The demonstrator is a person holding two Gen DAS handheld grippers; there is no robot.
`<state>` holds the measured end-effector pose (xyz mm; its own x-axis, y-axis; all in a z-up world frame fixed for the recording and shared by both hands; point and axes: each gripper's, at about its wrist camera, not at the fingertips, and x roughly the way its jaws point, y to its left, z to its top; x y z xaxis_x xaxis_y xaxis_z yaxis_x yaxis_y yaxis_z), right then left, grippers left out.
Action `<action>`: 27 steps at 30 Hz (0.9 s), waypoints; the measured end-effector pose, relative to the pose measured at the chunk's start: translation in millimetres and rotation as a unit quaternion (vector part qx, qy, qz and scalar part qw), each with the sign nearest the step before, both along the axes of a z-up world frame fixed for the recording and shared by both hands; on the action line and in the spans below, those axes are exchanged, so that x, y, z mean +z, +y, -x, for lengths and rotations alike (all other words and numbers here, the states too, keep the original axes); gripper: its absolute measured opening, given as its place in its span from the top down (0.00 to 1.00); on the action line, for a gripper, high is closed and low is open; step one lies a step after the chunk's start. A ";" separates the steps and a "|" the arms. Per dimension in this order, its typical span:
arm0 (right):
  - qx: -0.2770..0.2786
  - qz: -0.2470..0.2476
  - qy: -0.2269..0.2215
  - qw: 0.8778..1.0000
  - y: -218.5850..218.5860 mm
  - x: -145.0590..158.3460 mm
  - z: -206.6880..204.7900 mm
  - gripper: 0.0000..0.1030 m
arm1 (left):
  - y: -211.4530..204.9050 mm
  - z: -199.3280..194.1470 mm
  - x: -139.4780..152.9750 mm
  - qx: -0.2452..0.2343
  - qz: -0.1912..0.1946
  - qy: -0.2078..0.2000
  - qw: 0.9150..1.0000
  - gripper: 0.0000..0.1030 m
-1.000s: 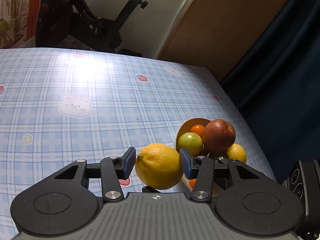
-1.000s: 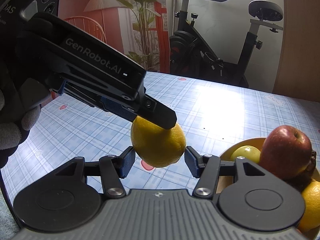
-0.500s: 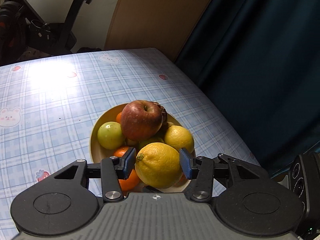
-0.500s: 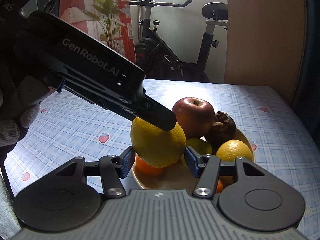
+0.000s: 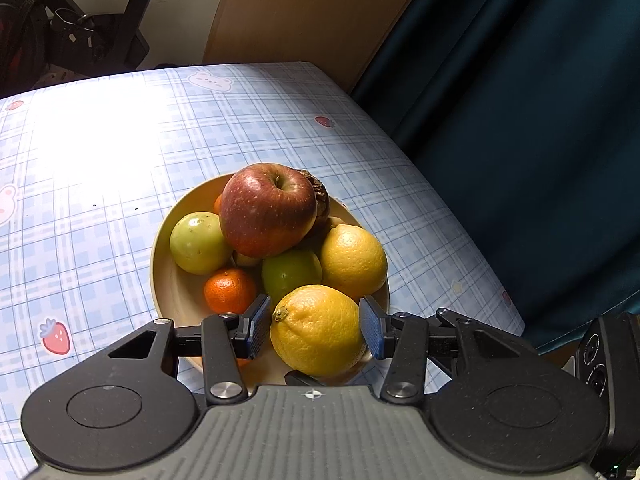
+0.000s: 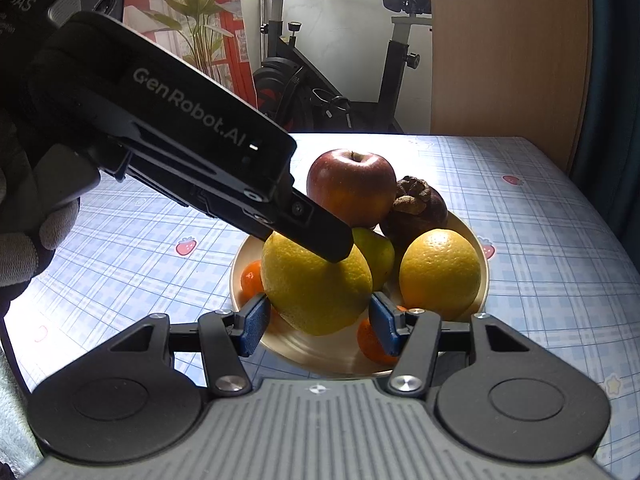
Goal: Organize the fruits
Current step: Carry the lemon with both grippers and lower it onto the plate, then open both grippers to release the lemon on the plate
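A large yellow lemon point(image 5: 318, 330) sits between the pads of my left gripper point(image 5: 316, 326), which is shut on it and holds it over the near rim of the yellow bowl point(image 5: 168, 292). The bowl holds a red apple point(image 5: 268, 208), a green fruit point(image 5: 196, 242), a mandarin point(image 5: 230, 290), another lemon point(image 5: 352, 260) and a dark mangosteen point(image 6: 418, 204). In the right wrist view the same lemon point(image 6: 316, 286) hangs under the left gripper's finger point(image 6: 316, 232), between the pads of my right gripper point(image 6: 318, 322), whose jaws stand apart beside it.
The bowl rim point(image 6: 482, 280) stands on a blue plaid tablecloth point(image 5: 100, 168) near the table's right edge. A dark blue curtain point(image 5: 520, 100) hangs to the right. An exercise bike point(image 6: 320, 80) and a plant point(image 6: 200, 28) stand beyond the far edge.
Both grippers have swung right with the lemon, from beside the bowl to over its near rim. The left gripper still holds the lemon.
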<state>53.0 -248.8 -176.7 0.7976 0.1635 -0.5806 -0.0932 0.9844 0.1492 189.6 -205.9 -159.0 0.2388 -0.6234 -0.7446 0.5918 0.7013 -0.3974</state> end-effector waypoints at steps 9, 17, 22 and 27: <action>0.013 0.021 0.003 1.000 5.4 -1.9 -7.4 0.44 | 5.0 -3.1 2.9 0.009 -0.003 0.005 1.000 0.52; 0.009 0.010 0.007 1.000 0.7 -4.5 -9.8 0.43 | 10.5 -4.1 5.3 0.014 -0.011 0.001 1.000 0.62; 0.009 0.012 0.007 1.000 1.5 -4.0 -10.1 0.43 | 16.0 -6.8 9.4 0.026 -0.012 -0.002 1.000 0.63; 0.005 0.004 0.010 1.000 0.6 -4.3 -10.8 0.43 | 22.4 -5.6 13.0 0.034 -0.015 -0.009 0.999 0.63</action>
<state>63.8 -248.2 -181.1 0.7843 0.1672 -0.5974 -0.1006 0.9845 0.1436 195.3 -183.5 -145.9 0.2935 -0.5827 -0.7579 0.5493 0.7516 -0.3651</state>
